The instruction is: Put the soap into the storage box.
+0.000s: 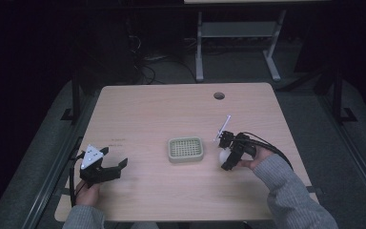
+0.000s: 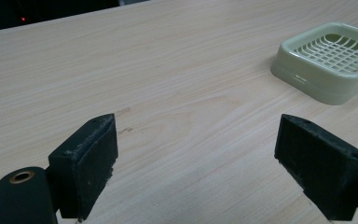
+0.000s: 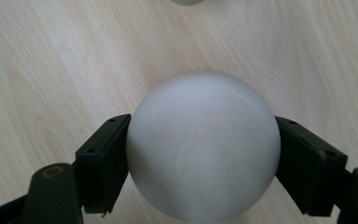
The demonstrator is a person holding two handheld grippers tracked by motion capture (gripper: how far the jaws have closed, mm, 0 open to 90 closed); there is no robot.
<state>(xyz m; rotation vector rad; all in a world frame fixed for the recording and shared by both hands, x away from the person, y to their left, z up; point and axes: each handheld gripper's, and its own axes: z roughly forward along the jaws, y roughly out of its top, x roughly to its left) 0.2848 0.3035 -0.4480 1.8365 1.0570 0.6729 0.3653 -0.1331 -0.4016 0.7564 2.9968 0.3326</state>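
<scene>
Right tool (image 1: 227, 155): pinching a white ball (image 3: 203, 144) — both jaws pressed on its sides; at 3 o'clock of the green dish (image 1: 186, 149)
Left tool (image 1: 108, 160): jaws spread, nothing between; at 8 o'clock on the table (image 1: 162, 105)

- We see a table (image 1: 171, 109) with a small tray (image 1: 186, 149) on it, near the middle.
- The ball (image 1: 224, 155) sits just right of the tray, close to it but not touching.
- The right gripper (image 1: 227, 152) is at the ball, with one jaw on each side of it, both touching it (image 3: 204, 149).
- The right hand (image 1: 259, 157) is behind that gripper, nearer the right edge.
- The left gripper (image 1: 116, 158) is over the near left part of the table, well apart from the tray.
- From the left gripper (image 2: 196, 158), we see the tray (image 2: 303, 70) ahead and to the right.
- A hole (image 1: 219, 96) is in the table's far side, behind the tray and to the right.
</scene>
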